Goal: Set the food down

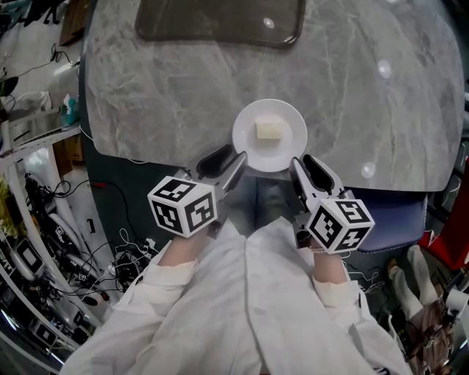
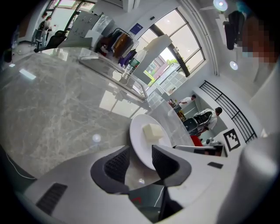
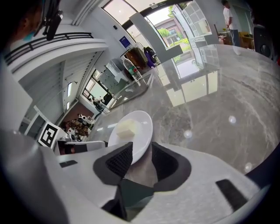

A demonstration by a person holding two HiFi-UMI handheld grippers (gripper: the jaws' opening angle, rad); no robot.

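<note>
Flanking on the left: the left gripper (image 1: 226, 162) was held with its jaws spread, and the plate (image 1: 245, 124) had its near-left rim between them, unpressed.
Food: the pale food block (image 1: 268, 130) was seen at the middle of the plate, ahead of and inward from both sets of fingertips. It was squarish, so no long axis could be told.
Right side: the right gripper (image 1: 308, 170) was set at the near-right rim with its jaws likewise parted. The rim lay close to one pad, and no squeeze could be made out.
Nearer hand: neither, since both were placed evenly about the plate.
Coming move: a straight pull back toward the person was judged to be what remained, as the plate appeared already rested.
Surface: a glossy grey marbled table (image 1: 183, 80) carried the plate at its near edge, with a dark tray (image 1: 220, 18) well apart at the far side.
Room: cable clutter (image 1: 44, 242) was seen at the left, and tall windows in both gripper views.
</note>
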